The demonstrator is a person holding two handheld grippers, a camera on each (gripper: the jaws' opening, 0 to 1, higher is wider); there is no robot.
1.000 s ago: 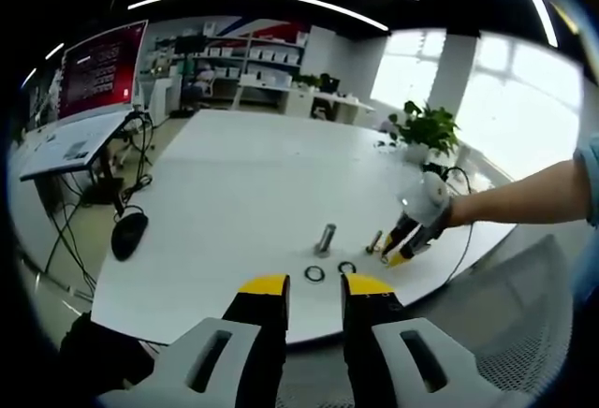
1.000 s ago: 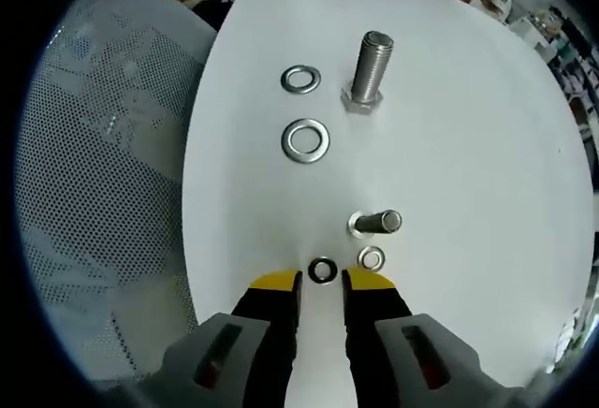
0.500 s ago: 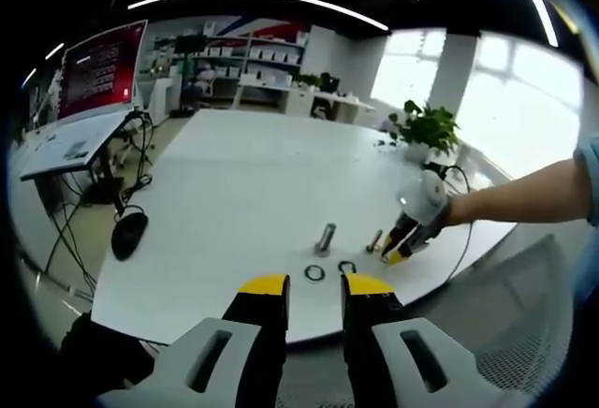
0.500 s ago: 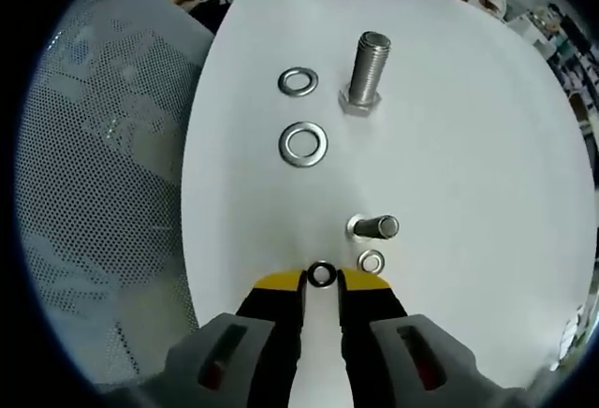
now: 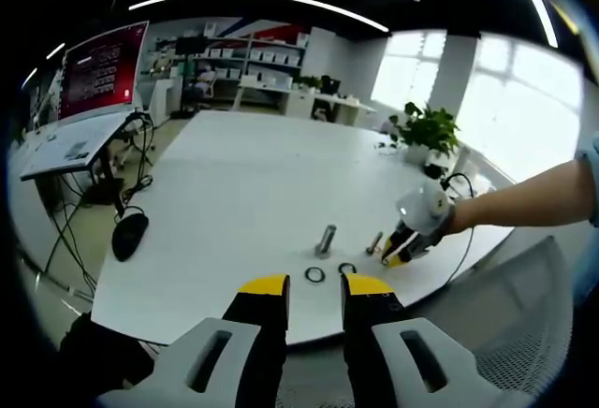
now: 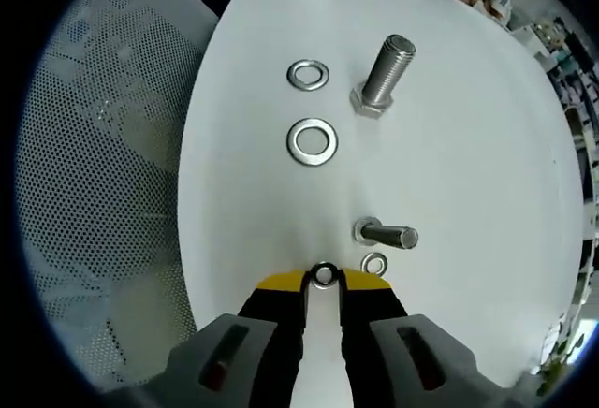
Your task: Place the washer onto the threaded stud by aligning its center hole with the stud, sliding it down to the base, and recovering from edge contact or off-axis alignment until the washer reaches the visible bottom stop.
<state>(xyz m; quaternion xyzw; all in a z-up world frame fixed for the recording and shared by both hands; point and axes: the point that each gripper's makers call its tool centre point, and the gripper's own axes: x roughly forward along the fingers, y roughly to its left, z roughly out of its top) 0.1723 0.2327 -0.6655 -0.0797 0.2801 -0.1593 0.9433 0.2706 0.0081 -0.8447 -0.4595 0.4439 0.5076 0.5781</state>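
Left gripper view. We log the left gripper [image 5: 314, 286] low in the picture, held off the near edge of the white table [image 5: 243, 183]; its yellow-tipped jaws stand apart with nothing between them. On the table past the jaws we count a large upright bolt [image 5: 326, 238], a smaller stud [image 5: 375, 240] to its right, and two large washers [image 5: 315, 274] lying flat nearer to us. The right gripper [image 5: 398, 254] comes in from the right, tips down at the table just beside the smaller stud, carried by a gloved hand [image 5: 426, 211] on a bare forearm. Further items: a computer mouse [image 5: 129, 235] with trailing cables at the left, a potted plant [image 5: 426, 129] at the table's far side, a red-lit screen [image 5: 101, 66] beyond.

Right gripper view. We log the right gripper [image 6: 323, 284] with its jaws closed on a small dark washer [image 6: 323, 275], which sits at the very tips, low over the table [image 6: 468, 146]. Just beyond stands the small threaded stud [image 6: 386, 234], leaning to the right in this view, its base washer-like collar touching the table. A second small washer [image 6: 374, 263] lies flat just beside the stud, between it and the right jaw. Further off we list one big washer [image 6: 312, 140], another [image 6: 308, 75] beyond it, and the large hex-headed bolt [image 6: 385, 73] standing on its head. A grey mesh chair back [image 6: 103, 174] sits to the left of the table's edge.
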